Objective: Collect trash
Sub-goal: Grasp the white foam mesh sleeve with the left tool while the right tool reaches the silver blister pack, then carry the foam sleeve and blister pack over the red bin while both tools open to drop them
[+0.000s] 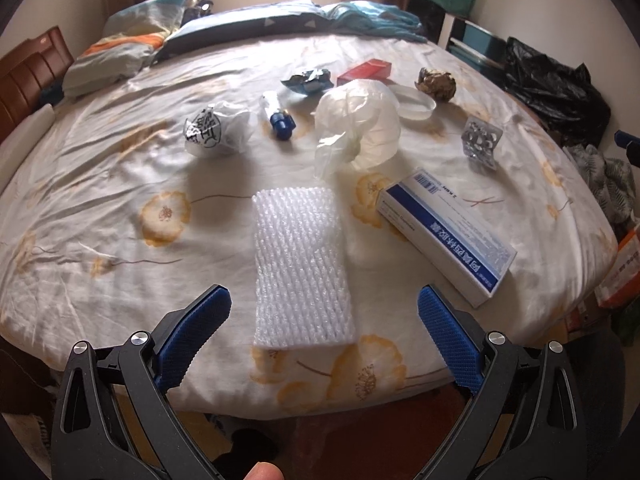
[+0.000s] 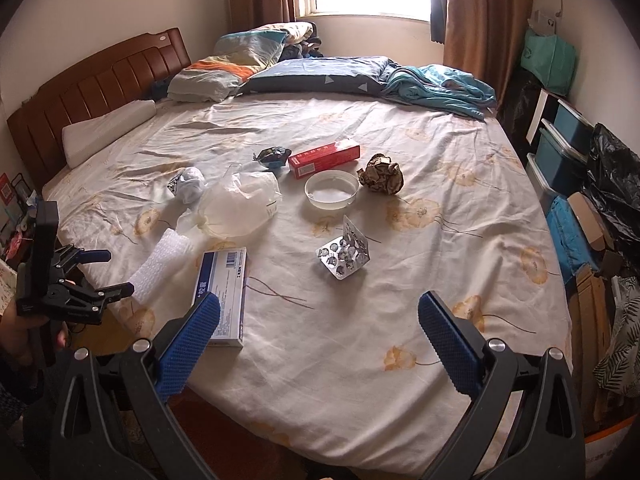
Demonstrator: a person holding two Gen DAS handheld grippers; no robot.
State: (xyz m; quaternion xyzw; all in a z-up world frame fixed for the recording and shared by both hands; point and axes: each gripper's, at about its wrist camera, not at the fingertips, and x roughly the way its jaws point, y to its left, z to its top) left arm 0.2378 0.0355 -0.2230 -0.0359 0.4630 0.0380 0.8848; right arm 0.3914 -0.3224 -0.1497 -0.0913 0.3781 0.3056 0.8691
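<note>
Trash lies scattered over the bed (image 2: 400, 320), on a cream sheet printed with yellow flowers.

The white foam net sleeve (image 1: 304, 268), ribbed and rectangular, lies nearest the foot edge, its long axis running from that edge toward the middle of the bed.

Just beside it, toward the right edge, lies a white-and-blue carton (image 1: 444, 232), a long cardboard box set at a slant, one end toward the foot edge.

Further in sits a crumpled translucent plastic bag (image 1: 360, 124). Near it are a small bottle with a blue cap (image 1: 278, 116) lying on its side, cap toward the foot edge, and a wad of white printed plastic (image 1: 216, 130).

Beyond lie a crushed blue foil wrapper (image 1: 310, 80), a red carton (image 2: 324, 158) lying crosswise, a round shallow white lid (image 2: 331, 190), and a brown crumpled paper ball (image 2: 380, 174).

A bent silver blister pack (image 2: 345, 252), its pockets emptied, stands partly folded up near the middle.

The left hand-held gripper (image 1: 324, 312) hovers over the foot edge, jaws wide apart either side of the sleeve, touching nothing. The right hand-held gripper (image 2: 320, 320) is likewise spread and empty.
</note>
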